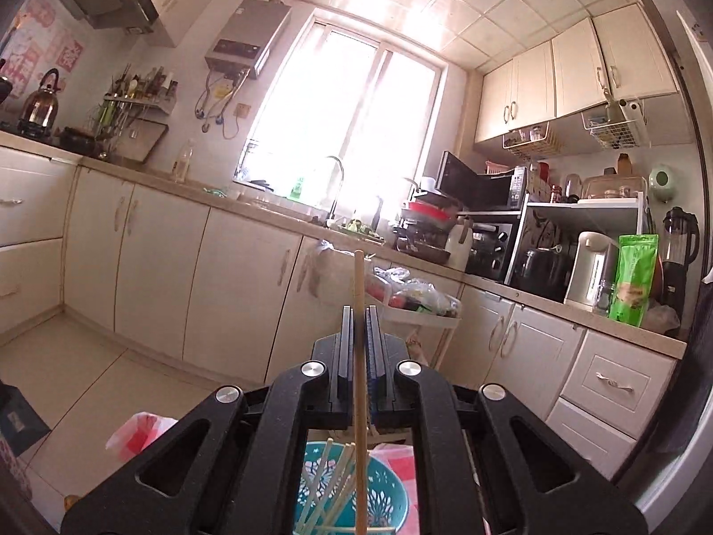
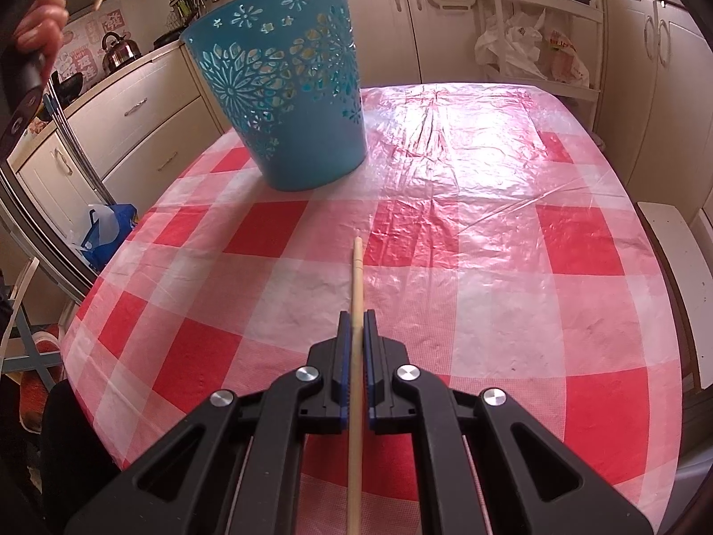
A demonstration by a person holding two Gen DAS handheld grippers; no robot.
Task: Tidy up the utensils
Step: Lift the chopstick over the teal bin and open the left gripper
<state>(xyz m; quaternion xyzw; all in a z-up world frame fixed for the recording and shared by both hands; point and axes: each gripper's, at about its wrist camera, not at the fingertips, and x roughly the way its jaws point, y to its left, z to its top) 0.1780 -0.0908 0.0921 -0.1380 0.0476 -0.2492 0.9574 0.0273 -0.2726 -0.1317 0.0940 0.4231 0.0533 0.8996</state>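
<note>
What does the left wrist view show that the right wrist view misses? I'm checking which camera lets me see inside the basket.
Only the left wrist view looks down into the blue basket, where several chopsticks already stand; it also shows the window and the left gripper shut on a chopstick.

Only the right wrist view shows the checked tablecloth, the basket's cut-out outer wall and the right gripper shut on its own chopstick.

Both show the basket and cream kitchen cabinets.
</note>
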